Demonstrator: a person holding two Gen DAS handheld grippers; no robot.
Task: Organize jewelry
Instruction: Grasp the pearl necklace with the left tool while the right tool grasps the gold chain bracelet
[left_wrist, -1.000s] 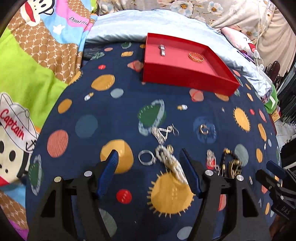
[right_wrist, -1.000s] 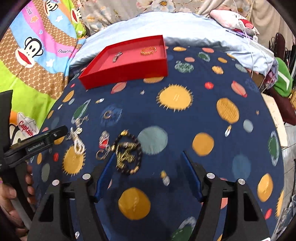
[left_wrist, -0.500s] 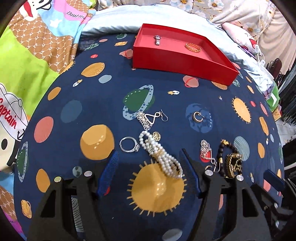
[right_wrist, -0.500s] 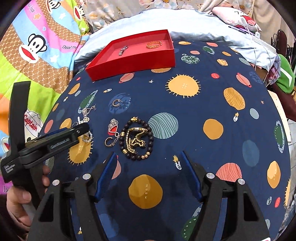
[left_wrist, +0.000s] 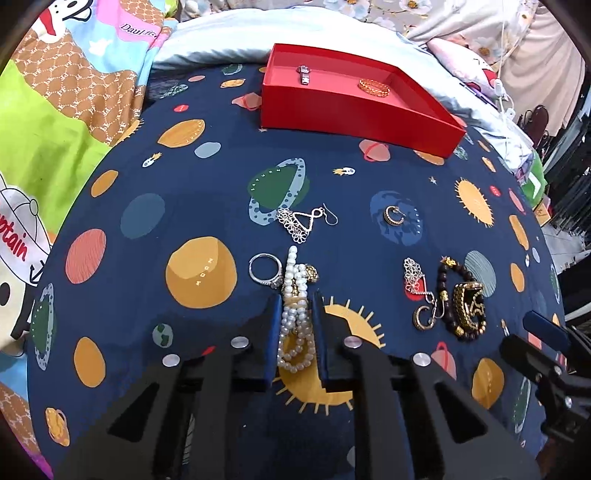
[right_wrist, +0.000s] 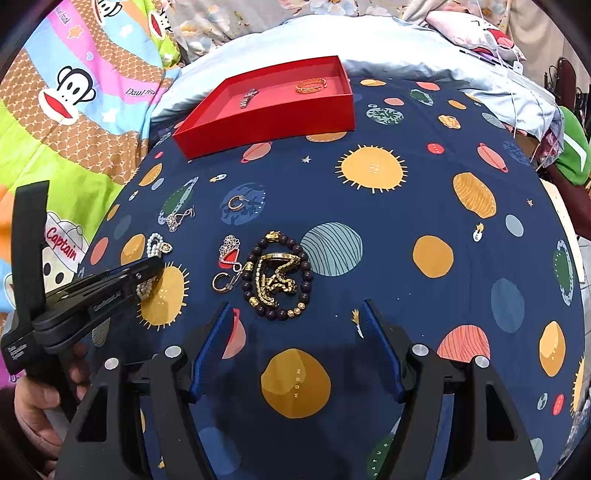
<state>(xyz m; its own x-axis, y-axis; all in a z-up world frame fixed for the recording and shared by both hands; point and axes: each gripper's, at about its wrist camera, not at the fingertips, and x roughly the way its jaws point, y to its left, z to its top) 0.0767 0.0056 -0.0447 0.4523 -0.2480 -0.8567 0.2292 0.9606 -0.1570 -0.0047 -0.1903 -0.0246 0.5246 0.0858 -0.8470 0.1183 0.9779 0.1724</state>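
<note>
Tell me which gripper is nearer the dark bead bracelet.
Right. The right gripper hangs open just short of the dark bead bracelet, fingers to either side. The left gripper is off to its left, shut on the pearl bracelet.

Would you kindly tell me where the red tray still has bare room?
The red tray is bare between the watch and the gold bracelet, and along its near wall. The pearl bracelet sits clamped between the left gripper's fingers.

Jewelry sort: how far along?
Early. Done: a watch and a gold bracelet lie in the red tray. In hand: left gripper shut on the pearl bracelet. Left on the cloth: silver ring, earrings, dark bead bracelet. Right gripper open, empty.
</note>
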